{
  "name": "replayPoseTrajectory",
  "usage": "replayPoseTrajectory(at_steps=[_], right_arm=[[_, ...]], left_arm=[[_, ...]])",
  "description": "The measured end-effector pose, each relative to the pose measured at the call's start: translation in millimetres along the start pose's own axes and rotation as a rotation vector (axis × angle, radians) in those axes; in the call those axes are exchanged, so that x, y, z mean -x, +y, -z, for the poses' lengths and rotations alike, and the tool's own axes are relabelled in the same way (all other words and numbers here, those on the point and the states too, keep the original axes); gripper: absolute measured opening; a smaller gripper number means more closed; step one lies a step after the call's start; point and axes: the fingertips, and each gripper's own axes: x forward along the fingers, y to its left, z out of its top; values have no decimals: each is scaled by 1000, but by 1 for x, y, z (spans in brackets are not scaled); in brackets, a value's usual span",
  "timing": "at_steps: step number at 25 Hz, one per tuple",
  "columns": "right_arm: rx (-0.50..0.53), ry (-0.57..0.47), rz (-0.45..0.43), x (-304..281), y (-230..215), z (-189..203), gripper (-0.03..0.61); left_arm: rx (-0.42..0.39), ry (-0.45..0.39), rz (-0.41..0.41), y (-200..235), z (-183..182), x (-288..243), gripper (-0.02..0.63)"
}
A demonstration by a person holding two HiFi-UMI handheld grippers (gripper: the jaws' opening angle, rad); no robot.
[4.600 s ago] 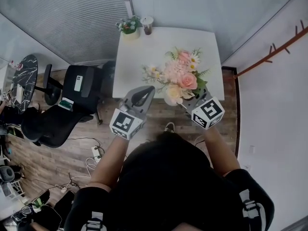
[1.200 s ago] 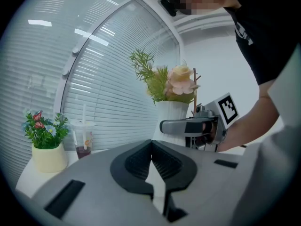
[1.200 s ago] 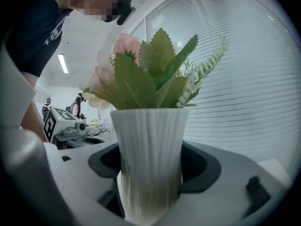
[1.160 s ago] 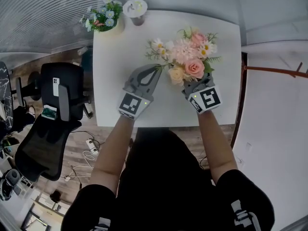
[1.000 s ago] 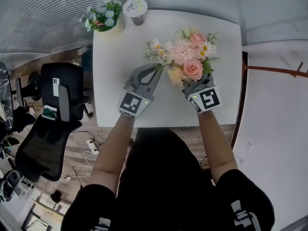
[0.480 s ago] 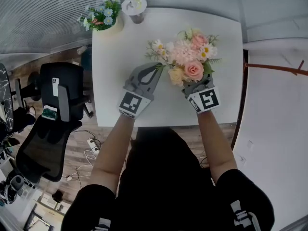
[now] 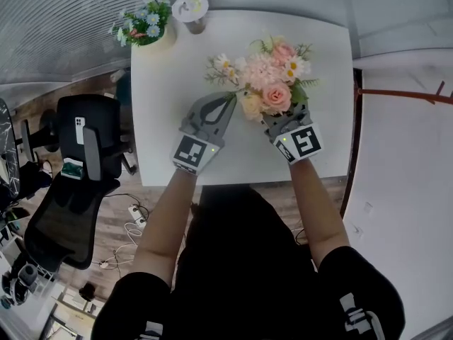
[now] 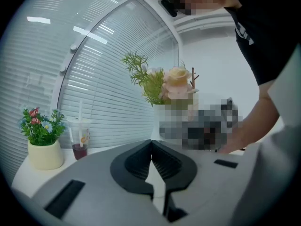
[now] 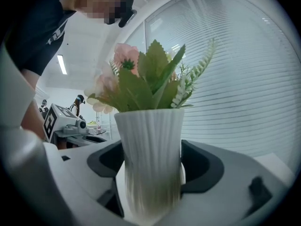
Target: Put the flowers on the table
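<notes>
Flowers (image 7: 267, 89) farther over table (image 7: 166, 98); right gripper (image 7: 278, 124) fingers round vase (image 9: 149, 149), left gripper (image 7: 228, 102) fingers together.

An office: black swivel chairs (image 7: 74, 190), slatted window blinds (image 7: 56, 20), white table (image 7: 159, 83), wood floor (image 7: 106, 222).

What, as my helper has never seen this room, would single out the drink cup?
On the plain white table, look to the far left corner by the window blinds. Beside the small cream pot of blue and red flowers stands a clear plastic cup; it alone holds dark red drink and a straw.
</notes>
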Motion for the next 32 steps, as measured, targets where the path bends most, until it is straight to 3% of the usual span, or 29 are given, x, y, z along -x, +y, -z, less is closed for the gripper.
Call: replayPoseTrajectory(at_steps=[12,24,32], right_arm=[[0,-2,7,23,1,-14,353],[-13,23,7,74,17,-42,351],[11,49,-61,109,45,-64,351]], left_arm=[[-3,15,-24,-9,-12,10,12],[-46,3,-29,-54,-44,37,12],[-65,2,-36,-91,-69,66,12]])
